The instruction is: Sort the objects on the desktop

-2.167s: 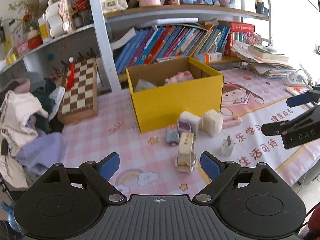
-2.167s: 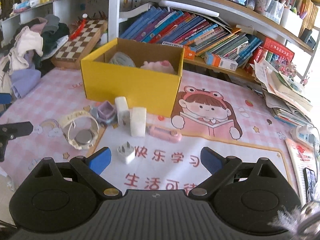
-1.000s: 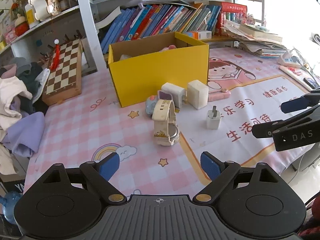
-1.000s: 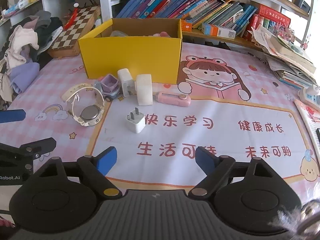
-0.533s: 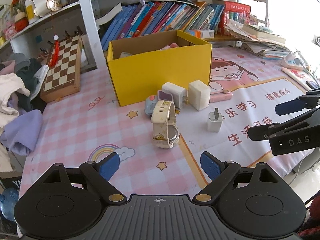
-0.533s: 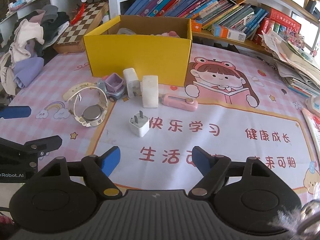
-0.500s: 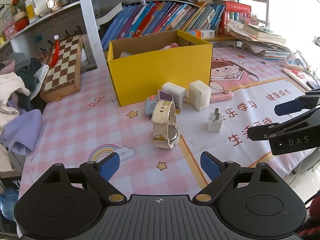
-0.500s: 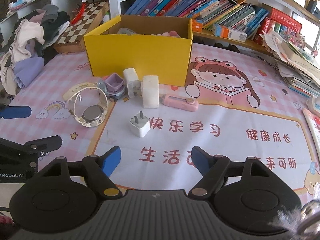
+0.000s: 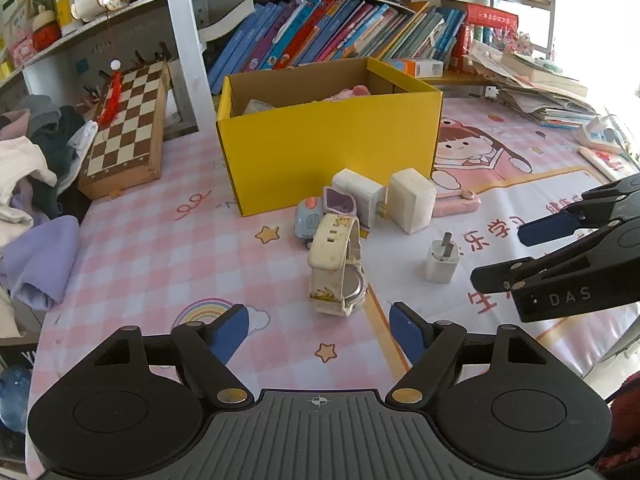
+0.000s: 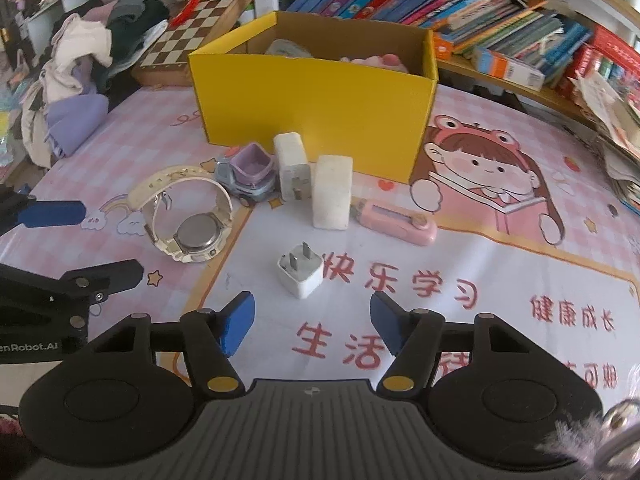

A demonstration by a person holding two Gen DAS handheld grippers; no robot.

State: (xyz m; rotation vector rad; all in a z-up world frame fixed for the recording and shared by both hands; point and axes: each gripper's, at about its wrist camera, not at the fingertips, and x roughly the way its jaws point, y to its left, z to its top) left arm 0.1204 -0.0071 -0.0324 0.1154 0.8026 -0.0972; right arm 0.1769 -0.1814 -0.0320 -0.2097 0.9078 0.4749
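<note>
Blue pads of the left tool (image 9: 320, 330) stand apart with nothing between them, having just been closing; ahead of them a cream plastic wristwatch (image 9: 336, 266) stands on edge on the pink checked desk (image 9: 160, 248). Pads of the right tool (image 10: 311, 320) also stand apart and empty, likewise just closing, and a small white plug-in charger cube (image 10: 301, 275) sits just beyond the gap, prongs up. Behind the charger cube stand two larger white adapter blocks (image 10: 332, 192), touching each other, with a lilac-and-grey toy truck (image 10: 249, 174) beside them and a pink oblong case (image 10: 394, 222) lying to the right. Further back is an open yellow cardboard box (image 10: 316, 120) with something pink and something pale inside. A wooden chessboard (image 9: 126, 128) and a heap of clothes (image 10: 80, 64) lie off to the left.
</note>
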